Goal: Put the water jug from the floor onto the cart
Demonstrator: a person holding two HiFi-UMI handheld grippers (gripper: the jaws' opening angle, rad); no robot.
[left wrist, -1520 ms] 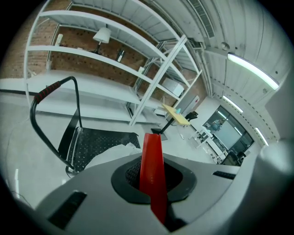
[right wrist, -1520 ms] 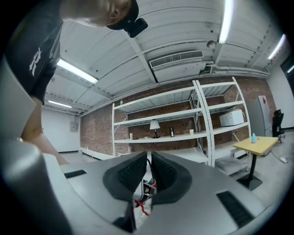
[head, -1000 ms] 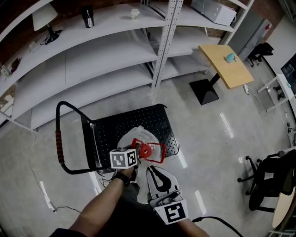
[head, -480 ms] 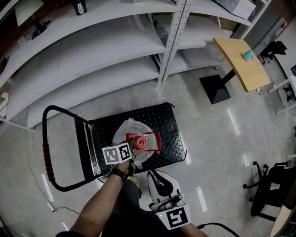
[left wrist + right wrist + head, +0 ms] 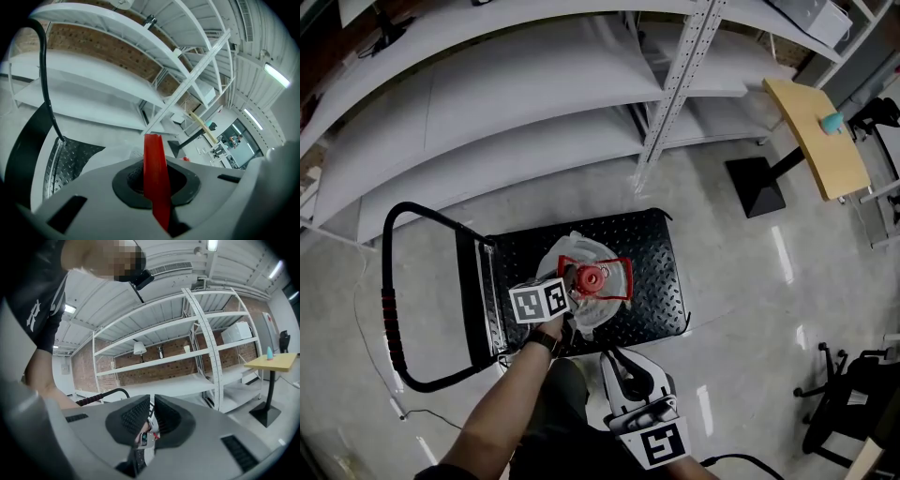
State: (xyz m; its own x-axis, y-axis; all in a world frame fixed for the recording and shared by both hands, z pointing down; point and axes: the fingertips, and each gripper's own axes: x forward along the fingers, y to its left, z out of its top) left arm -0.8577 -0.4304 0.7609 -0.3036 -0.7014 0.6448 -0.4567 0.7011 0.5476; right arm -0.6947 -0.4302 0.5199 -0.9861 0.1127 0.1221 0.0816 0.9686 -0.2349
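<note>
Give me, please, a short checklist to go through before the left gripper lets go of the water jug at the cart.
1. Hold on the jug: ok. The left gripper is shut on the red handle.
2. Jug over the cart: ok. In the head view the jug lies inside the outline of the black cart.
3. Jug's bottom resting on the cart: cannot tell. No view shows the underside.
4. Cap in place: ok. The red cap sits on top.
5. Right gripper out of the way: ok. The right gripper holds nothing and hangs off the cart's near edge.
</note>
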